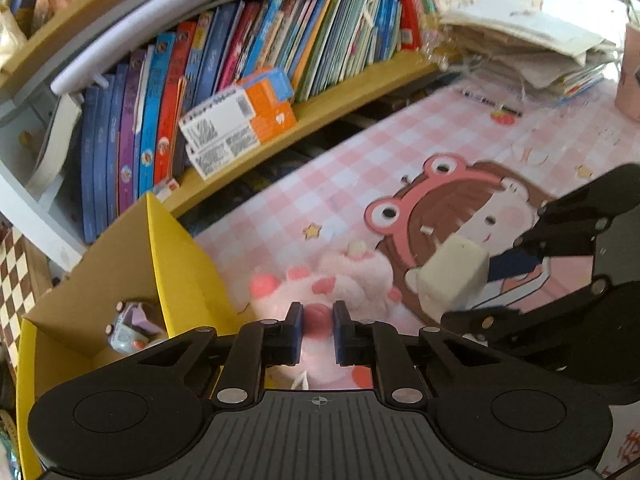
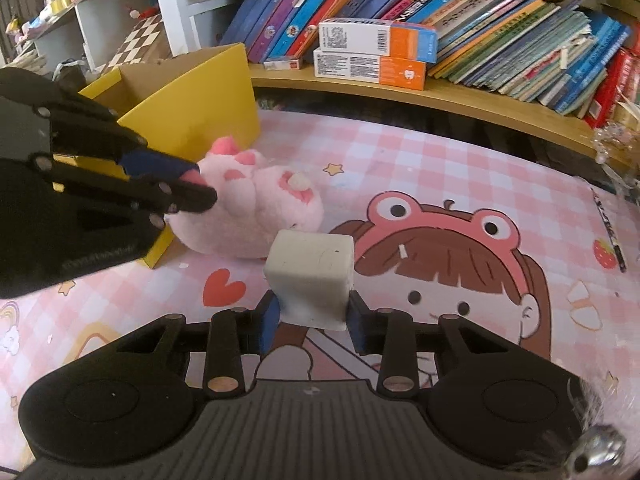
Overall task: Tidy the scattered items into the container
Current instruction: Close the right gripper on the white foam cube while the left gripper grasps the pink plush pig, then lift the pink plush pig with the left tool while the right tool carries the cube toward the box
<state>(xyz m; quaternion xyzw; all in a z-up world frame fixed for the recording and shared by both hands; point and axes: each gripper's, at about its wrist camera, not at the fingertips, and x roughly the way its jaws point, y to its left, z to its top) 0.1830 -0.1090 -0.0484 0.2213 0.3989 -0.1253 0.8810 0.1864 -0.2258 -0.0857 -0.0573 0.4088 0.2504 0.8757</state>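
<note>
A pink plush toy [image 1: 352, 276] [image 2: 248, 216] lies on the pink checked mat beside the open yellow box [image 1: 180, 264] [image 2: 192, 108]. My left gripper [image 1: 317, 316] [image 2: 202, 182] is shut on a pink paw of the plush. A small toy car [image 1: 128, 328] sits inside the box. My right gripper [image 2: 314, 312] [image 1: 480, 292] is shut on a white block [image 2: 312, 264] [image 1: 452, 272], which it holds just above the mat to the right of the plush.
A wooden shelf of upright books runs along the back, with two orange-and-white cartons [image 2: 372, 52] [image 1: 240, 120] on its edge. A pile of papers [image 1: 528, 40] and a pink cup [image 1: 630, 76] stand at the far right. A pen [image 2: 608, 232] lies on the mat.
</note>
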